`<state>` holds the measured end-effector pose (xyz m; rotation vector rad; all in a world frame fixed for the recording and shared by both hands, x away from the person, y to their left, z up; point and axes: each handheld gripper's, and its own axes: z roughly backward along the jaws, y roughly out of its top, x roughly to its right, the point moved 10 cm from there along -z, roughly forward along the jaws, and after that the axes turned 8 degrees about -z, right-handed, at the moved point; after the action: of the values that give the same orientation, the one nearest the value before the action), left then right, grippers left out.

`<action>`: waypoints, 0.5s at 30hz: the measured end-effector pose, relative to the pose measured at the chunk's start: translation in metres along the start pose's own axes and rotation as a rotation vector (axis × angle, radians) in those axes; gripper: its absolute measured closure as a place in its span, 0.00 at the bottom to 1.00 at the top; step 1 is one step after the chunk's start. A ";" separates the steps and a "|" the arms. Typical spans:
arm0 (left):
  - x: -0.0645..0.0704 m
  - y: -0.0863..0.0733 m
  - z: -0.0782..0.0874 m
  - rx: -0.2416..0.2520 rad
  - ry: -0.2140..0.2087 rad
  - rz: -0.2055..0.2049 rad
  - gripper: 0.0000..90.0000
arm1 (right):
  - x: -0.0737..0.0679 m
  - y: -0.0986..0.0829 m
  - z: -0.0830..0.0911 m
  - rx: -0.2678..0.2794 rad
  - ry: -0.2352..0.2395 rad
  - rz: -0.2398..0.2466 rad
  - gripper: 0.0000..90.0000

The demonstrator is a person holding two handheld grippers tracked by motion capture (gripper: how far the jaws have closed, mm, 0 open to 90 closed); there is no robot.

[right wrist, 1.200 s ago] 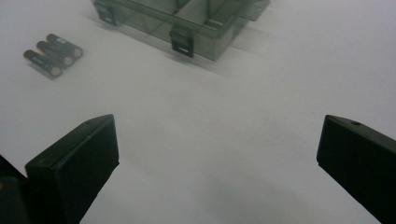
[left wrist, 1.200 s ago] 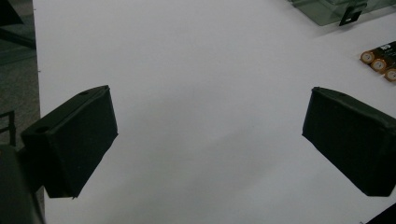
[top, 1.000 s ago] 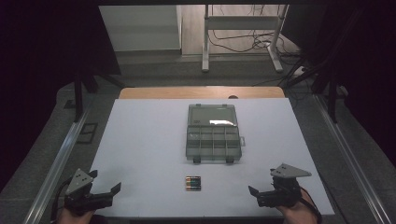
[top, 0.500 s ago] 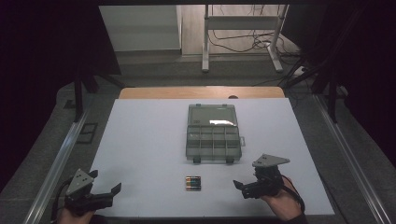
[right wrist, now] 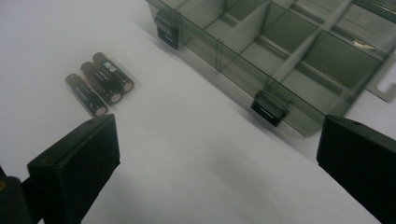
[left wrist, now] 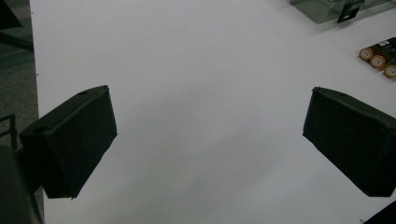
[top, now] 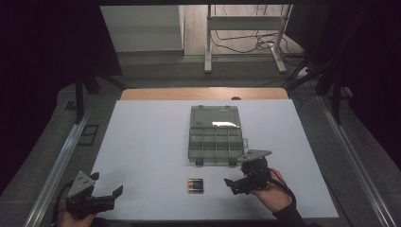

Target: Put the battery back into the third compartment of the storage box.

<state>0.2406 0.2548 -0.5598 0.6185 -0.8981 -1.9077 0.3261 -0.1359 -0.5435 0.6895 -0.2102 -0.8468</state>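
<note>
A smoky translucent organiser box (top: 215, 147) lies open in the middle of the white table (top: 142, 142), lid flat on the far side, its compartments looking empty. Three batteries (top: 195, 185) lie side by side just in front of it. My right gripper (top: 231, 186) hovers open to the right of the batteries, jaws pointing left at them. In the right gripper view the batteries (right wrist: 99, 84) lie beyond the left jaw and the box's front wall (right wrist: 224, 56) with two latches runs across. My left gripper (top: 107, 184) rests open at the front left, with the batteries (left wrist: 379, 58) far off to its right.
A wooden strip (top: 203, 93) borders the table's far edge. Metal rails (top: 56, 165) run along both sides. Behind the table stand a frame's legs (top: 208, 47) and cables on the floor. Bare white surface stretches between the two grippers.
My right gripper has moved left and away from the front edge, closing in on the batteries and the box's front. The left gripper has stayed put.
</note>
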 end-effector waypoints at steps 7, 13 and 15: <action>0.000 0.000 0.000 -0.004 -0.005 -0.002 0.03 | -0.014 0.013 -0.016 -0.041 0.014 0.055 0.00; 0.000 0.000 0.000 -0.005 -0.009 0.003 0.03 | -0.029 0.021 -0.033 -0.084 0.024 0.111 0.06; 0.000 0.000 0.000 -0.005 -0.009 0.002 0.03 | -0.033 0.025 -0.038 -0.095 0.038 0.122 0.13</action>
<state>0.2408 0.2547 -0.5603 0.6066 -0.8990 -1.9118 0.3364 -0.0819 -0.5542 0.5973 -0.1754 -0.7216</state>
